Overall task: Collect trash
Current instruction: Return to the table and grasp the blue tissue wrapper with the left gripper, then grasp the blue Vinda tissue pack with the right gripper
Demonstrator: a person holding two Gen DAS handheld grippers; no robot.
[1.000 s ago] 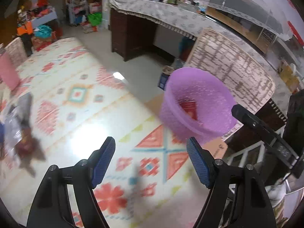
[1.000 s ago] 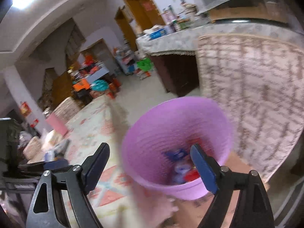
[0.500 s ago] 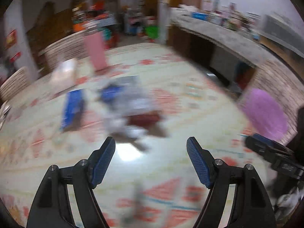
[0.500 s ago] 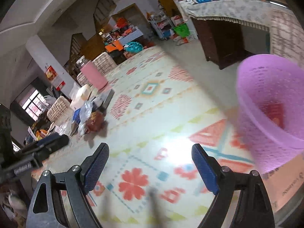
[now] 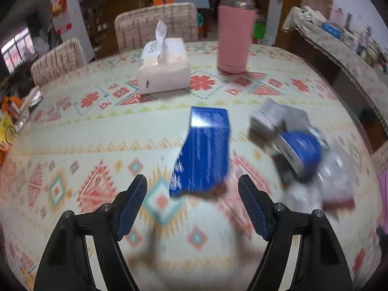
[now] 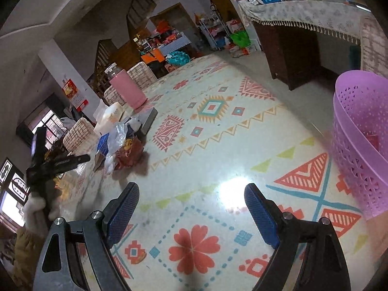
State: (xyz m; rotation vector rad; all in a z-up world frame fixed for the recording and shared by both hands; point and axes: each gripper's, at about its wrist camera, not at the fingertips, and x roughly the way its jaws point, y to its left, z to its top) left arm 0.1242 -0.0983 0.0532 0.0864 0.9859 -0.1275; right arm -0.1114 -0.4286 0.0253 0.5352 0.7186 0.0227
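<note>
My left gripper (image 5: 192,184) is open and empty, hovering just short of a flattened blue carton (image 5: 203,152) on the patterned tablecloth. To its right lies a heap of trash (image 5: 288,140): a grey and blue box, clear plastic wrap and a dark red wrapper, all blurred. My right gripper (image 6: 191,192) hangs open and empty over bare tablecloth. The purple perforated basket (image 6: 359,145) stands at the table's right edge with a red scrap inside. The trash heap (image 6: 121,145) shows far left in the right wrist view, with the left gripper (image 6: 58,162) beside it.
A white tissue box (image 5: 163,66) and a tall pink bottle (image 5: 234,38) stand behind the trash. Woven chair backs (image 5: 155,24) line the far table edge. A glass jar (image 5: 21,114) sits at the left. A draped side table (image 6: 305,17) stands beyond the basket.
My left gripper swung away from the purple basket, across the table to the trash, now near the blue carton. The right gripper turned from over the basket to the open tablecloth. Both jaws stayed open.
</note>
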